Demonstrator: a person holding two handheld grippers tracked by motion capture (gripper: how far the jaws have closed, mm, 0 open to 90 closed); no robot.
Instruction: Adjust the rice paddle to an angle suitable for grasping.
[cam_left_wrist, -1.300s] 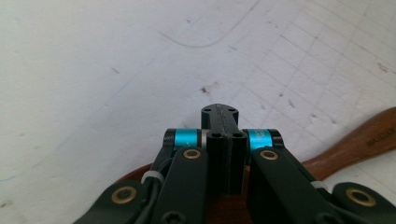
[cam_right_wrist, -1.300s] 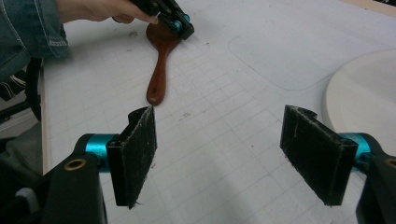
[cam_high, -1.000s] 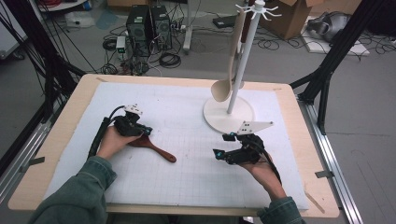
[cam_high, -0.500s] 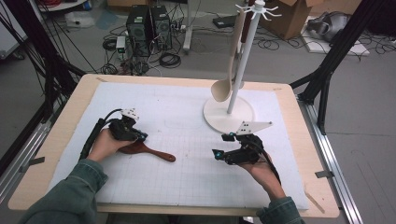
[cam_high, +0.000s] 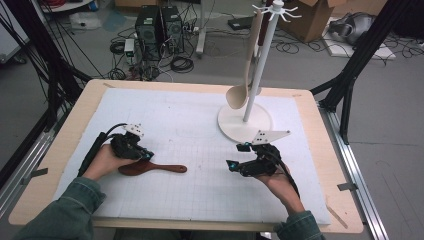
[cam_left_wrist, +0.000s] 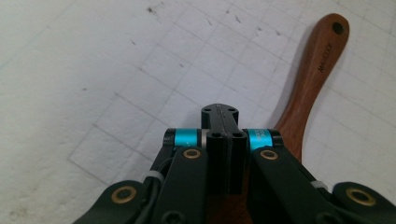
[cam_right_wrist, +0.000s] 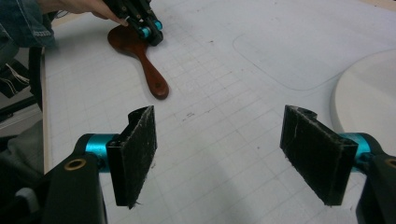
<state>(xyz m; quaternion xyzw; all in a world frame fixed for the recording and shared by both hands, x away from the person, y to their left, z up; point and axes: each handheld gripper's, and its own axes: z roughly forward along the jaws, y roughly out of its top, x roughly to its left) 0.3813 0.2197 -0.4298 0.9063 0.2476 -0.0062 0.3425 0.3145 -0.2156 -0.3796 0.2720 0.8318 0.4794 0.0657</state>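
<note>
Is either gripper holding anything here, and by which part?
The left gripper is shut over the broad end of the dark wooden spatula; whether it pinches it cannot be told. The right gripper is open, holding nothing.

A single short line of small dark capital letters is printed lengthwise on the handle of the brown wooden spatula (cam_left_wrist: 310, 79), just below the hanging hole at its end, as seen in the left gripper view. The letters are blurred; a brand word beginning with something like "MALE" is suggested, but it cannot be read with certainty. No other lettering, numbers or signs can be made out.
</note>
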